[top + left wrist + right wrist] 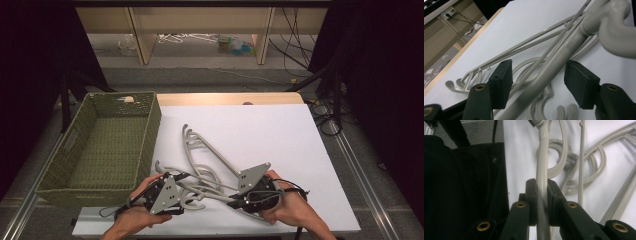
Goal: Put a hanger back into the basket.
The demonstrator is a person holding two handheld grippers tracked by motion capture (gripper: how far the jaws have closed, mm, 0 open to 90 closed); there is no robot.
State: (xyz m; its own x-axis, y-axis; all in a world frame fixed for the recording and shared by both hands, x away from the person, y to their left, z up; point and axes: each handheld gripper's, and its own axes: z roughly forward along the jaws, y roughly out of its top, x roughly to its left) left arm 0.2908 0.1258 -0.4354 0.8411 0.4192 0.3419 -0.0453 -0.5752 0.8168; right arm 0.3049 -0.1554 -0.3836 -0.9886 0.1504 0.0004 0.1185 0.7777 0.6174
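Hangers (210, 165), grey plastic and tangled in a loose pile, lie on the white tabletop (280, 135) in the lower middle of the high view, just right of the green woven basket (100, 145). At lower left of the pile, the left gripper (537, 82) has its fingers (502, 80) spread wide on either side of a thick hanger arm (554, 65), not touching it. At lower right, the right gripper (541, 202) has its fingers (531, 195) closed tight on a thin hanger bar (542, 165).
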